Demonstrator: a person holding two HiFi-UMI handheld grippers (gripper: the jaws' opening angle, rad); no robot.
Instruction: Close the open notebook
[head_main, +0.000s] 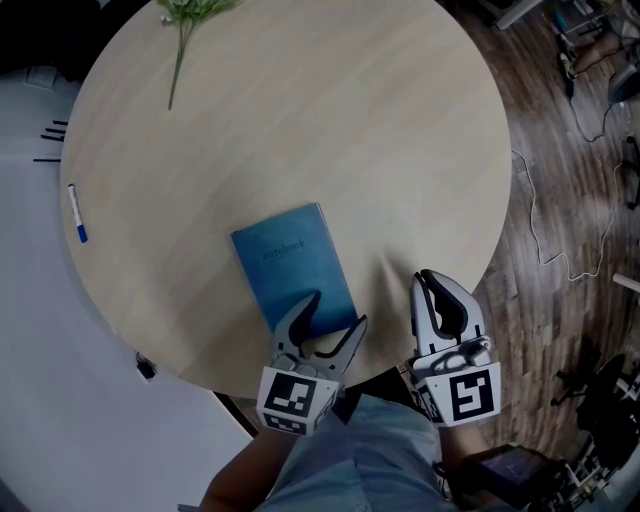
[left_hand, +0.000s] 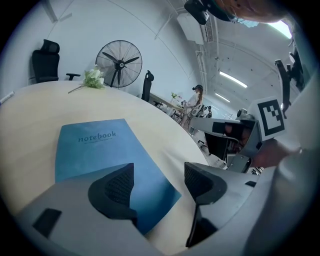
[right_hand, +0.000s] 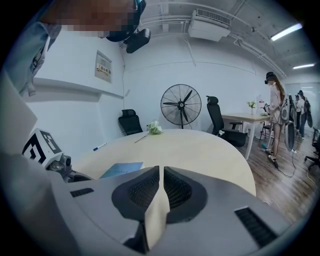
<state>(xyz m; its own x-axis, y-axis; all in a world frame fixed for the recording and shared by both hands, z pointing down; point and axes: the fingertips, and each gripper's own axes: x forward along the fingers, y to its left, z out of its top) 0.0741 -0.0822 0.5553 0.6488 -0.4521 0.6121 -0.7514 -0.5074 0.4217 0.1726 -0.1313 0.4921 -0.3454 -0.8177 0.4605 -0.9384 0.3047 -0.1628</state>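
Note:
A blue notebook (head_main: 293, 268) lies shut and flat on the round pale wooden table (head_main: 300, 120), cover up, with "notebook" printed on it (left_hand: 100, 150). My left gripper (head_main: 337, 312) stands open at the notebook's near end. One finger hangs over the cover and the other past its right corner (left_hand: 157, 175); the pads grip nothing. My right gripper (head_main: 428, 278) is to the right of the notebook, by the table's near edge. Its jaws are shut and empty (right_hand: 161, 172). The right gripper view shows the notebook (right_hand: 121, 169) to the left of its jaws.
A green flower sprig (head_main: 185, 20) lies at the table's far edge and a blue-capped pen (head_main: 77, 213) at its left rim. Cables (head_main: 545, 230) run over the wooden floor on the right. A standing fan (right_hand: 181, 105), office chairs and a person (right_hand: 276, 115) stand beyond.

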